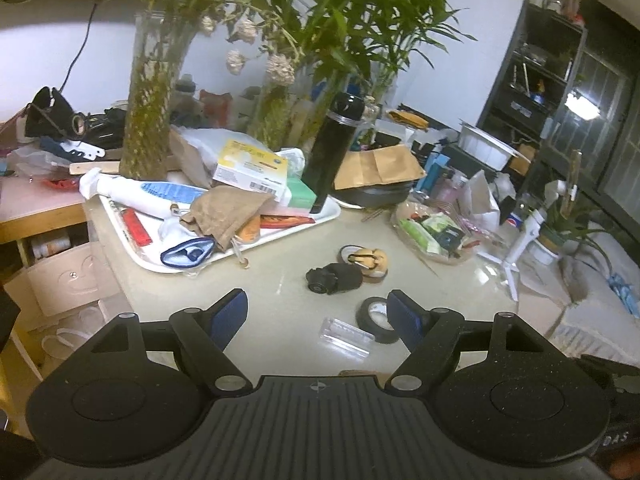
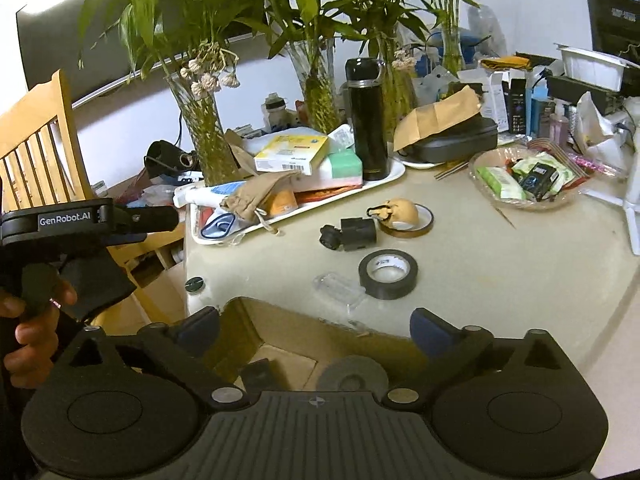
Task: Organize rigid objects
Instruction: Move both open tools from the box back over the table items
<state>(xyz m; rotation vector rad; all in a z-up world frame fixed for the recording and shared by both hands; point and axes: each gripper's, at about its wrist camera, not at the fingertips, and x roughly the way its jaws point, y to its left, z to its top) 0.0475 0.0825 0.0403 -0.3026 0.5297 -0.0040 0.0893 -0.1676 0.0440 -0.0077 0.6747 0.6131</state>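
**Both grippers empty over the loose items**

The right gripper [image 2: 316, 326] had its fingers spread wide with nothing between them — only the table's near edge and the floor below showed in the gap. The left gripper [image 1: 318, 314] also stood with its fingers apart and empty, hovering low over the table [image 1: 280, 272], its right finger just in front of the black tape roll [image 1: 376, 318].

Just beyond the fingers lay the loose rigid things: a clear plastic case [image 1: 346, 336] touching the tape roll's side, then a small black cylindrical gadget [image 1: 334, 278], and behind it a tan tape ring [image 2: 406, 220] with a pale round object and carabiner resting on it. Farther back sat the crowded white tray [image 1: 320, 216], holding boxes, a pouch and a black flask [image 1: 332, 152].

By my reading, the step in hand was choosing the next item — nothing was gripped. The clear case or tape roll looked nearest; the case is low and slippery-looking, so the fingers would need to straddle it squarely before closing.
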